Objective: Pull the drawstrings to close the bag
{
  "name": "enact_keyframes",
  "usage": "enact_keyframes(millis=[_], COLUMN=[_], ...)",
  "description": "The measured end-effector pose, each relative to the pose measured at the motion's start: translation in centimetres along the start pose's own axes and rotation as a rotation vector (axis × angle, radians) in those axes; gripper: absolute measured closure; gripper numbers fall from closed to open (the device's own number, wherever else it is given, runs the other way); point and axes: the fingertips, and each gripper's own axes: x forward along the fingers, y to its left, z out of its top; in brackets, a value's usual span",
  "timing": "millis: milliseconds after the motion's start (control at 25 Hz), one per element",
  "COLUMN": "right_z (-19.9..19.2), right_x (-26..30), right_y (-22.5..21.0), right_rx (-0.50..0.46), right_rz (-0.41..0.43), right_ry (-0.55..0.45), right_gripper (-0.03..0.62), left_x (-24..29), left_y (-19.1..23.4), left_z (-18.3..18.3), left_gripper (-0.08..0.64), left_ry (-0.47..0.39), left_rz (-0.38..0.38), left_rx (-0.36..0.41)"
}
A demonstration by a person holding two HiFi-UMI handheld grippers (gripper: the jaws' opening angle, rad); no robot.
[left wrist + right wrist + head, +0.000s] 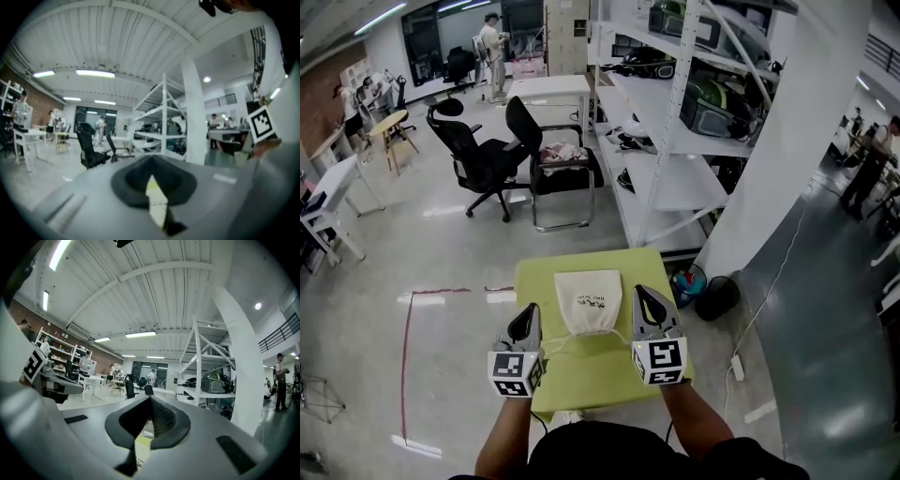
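A white drawstring bag (589,298) with small print lies flat in the middle of the yellow-green table (539,277), its mouth toward me. A thin white drawstring (555,341) runs from the mouth leftward to my left gripper (528,314). A second drawstring (622,332) leads rightward to my right gripper (641,298). Both grippers flank the bag, pointing away from me. In the left gripper view the left gripper (151,161) has its jaws met at the tips, with a pale strip showing below. The right gripper (150,401) looks the same in its own view.
Two black office chairs (483,155) stand beyond the table, one with cloth on its seat (562,155). A white shelving rack (675,122) and a white pillar (787,141) rise at the right. A dark bag (717,295) sits on the floor by the table's right edge.
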Motion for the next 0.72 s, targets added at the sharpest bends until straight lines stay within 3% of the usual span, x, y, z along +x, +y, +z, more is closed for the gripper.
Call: enact_keyframes(millis=[200, 720], right_z=[0.7, 0.4], right_x=[0.0, 0.3], right_y=[0.7, 1.4], right_rx=[-0.004, -0.008], right_rz=[0.014, 0.02], right_ry=[-0.019, -0.006], right_gripper=[0.588, 0.588], left_x=[-0.3, -0.5], left_y=[0.8, 1.5], left_z=[-0.3, -0.3], left_gripper=[0.554, 0.554], left_ry=[0.028, 0.03], left_rz=[0.046, 0.047], left_rx=[0.004, 0.008])
